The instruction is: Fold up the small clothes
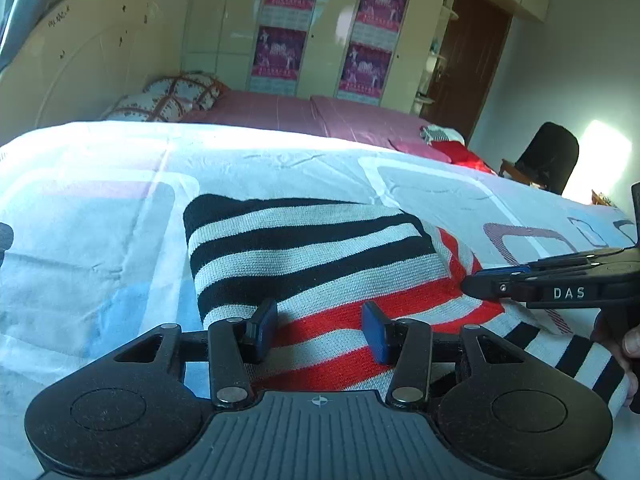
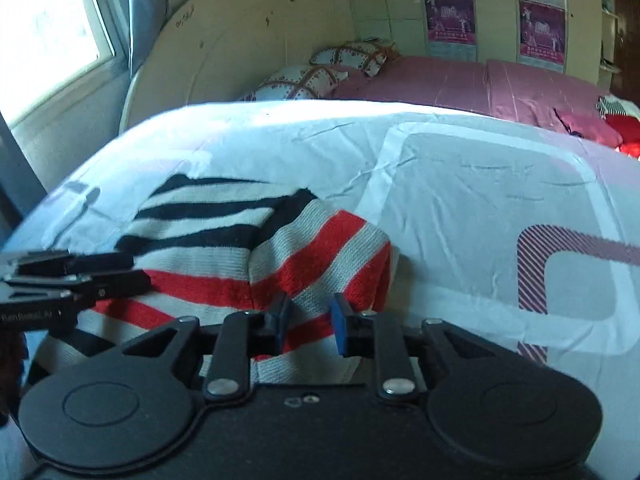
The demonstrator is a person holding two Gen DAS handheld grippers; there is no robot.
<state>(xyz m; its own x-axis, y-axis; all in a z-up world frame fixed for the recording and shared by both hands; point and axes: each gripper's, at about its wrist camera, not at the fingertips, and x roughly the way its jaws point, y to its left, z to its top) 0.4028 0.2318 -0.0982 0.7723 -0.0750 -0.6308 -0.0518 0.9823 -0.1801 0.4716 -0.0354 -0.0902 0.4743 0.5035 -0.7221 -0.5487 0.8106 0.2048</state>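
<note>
A knit garment [image 1: 320,248] striped black, white and red lies partly folded on the white patterned sheet [image 1: 100,220]; its black-and-white part is laid over the red-striped part. My left gripper [image 1: 320,322] hovers open over the garment's near edge, striped knit showing flat between its fingers. From the right comes my right gripper [image 1: 474,280], at the garment's red-striped side. In the right wrist view the garment [image 2: 200,248] humps up at its right end, and my right gripper [image 2: 310,316] is shut on that raised red-and-white fold. The left gripper [image 2: 138,270] enters from the left.
Beyond the sheet is a pink bed [image 1: 280,112] with patterned pillows [image 1: 168,96]. More clothes [image 1: 452,146] lie at its far right. A dark chair [image 1: 548,156] stands by the wall, cupboards with posters [image 1: 288,24] behind. A hand [image 1: 632,344] holds the right gripper.
</note>
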